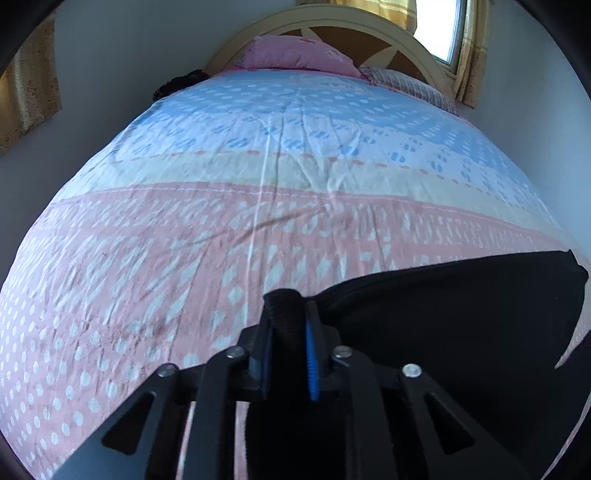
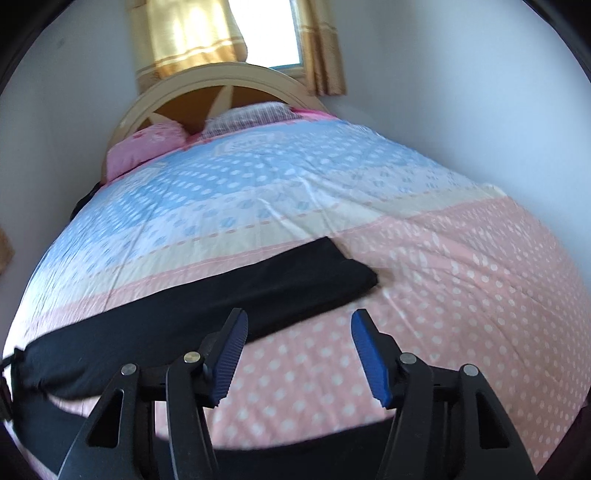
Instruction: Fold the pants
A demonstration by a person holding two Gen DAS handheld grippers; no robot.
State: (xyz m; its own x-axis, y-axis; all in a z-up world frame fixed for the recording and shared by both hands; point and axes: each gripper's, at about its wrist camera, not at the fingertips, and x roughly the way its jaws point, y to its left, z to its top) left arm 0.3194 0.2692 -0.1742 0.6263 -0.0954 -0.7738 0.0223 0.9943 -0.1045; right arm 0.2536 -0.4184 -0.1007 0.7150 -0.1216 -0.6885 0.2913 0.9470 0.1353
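Note:
Black pants (image 1: pixel 461 314) lie on the pink dotted part of the bed sheet (image 1: pixel 147 277), spreading to the right in the left wrist view. My left gripper (image 1: pixel 290 314) is shut on a bunched fold of the pants' black cloth, which sticks up between the blue pads (image 1: pixel 312 363). In the right wrist view the pants (image 2: pixel 221 295) stretch as a long dark band from lower left to a squared end near the middle. My right gripper (image 2: pixel 297 325) hangs open just in front of that band, with only the sheet (image 2: pixel 461 295) showing between its fingers.
The bed carries a blue, cream and pink sheet. A pink pillow (image 1: pixel 295 55) and a striped pillow (image 1: pixel 406 85) lie by the curved headboard (image 2: pixel 221 81). A curtained window (image 2: pixel 273 33) is behind it. Walls run close along both sides of the bed.

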